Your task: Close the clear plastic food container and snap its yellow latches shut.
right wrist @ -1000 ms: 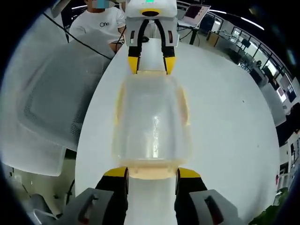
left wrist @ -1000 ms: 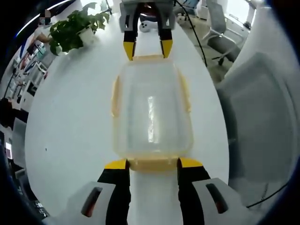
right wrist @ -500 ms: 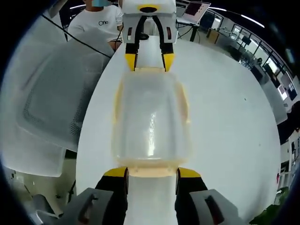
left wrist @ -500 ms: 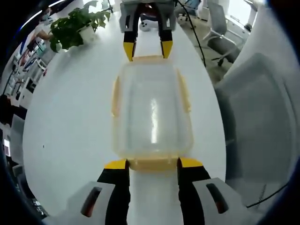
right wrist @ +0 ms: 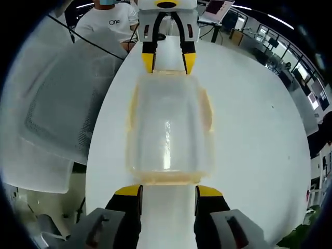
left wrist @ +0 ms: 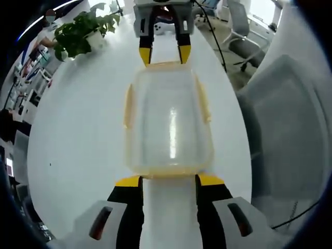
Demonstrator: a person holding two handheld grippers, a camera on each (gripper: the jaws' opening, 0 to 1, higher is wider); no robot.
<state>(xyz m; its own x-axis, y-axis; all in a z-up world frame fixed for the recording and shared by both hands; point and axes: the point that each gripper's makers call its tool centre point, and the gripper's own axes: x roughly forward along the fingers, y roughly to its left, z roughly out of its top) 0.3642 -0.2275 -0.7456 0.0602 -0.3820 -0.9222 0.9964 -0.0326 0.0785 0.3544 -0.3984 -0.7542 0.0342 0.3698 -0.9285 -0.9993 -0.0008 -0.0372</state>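
the clear plastic food container (left wrist: 168,122) (right wrist: 168,129) lies lengthwise on the white table (left wrist: 78,129) (right wrist: 254,129), lid on, between the two tongs. the left gripper (left wrist: 168,181) (right wrist: 168,61) and right gripper (right wrist: 167,192) (left wrist: 165,54) stand released, jaws spread just off the short ends. bare tabletop flanks both long sides; a potted plant (left wrist: 83,32) and grey chair (left wrist: 285,129) stand beyond.
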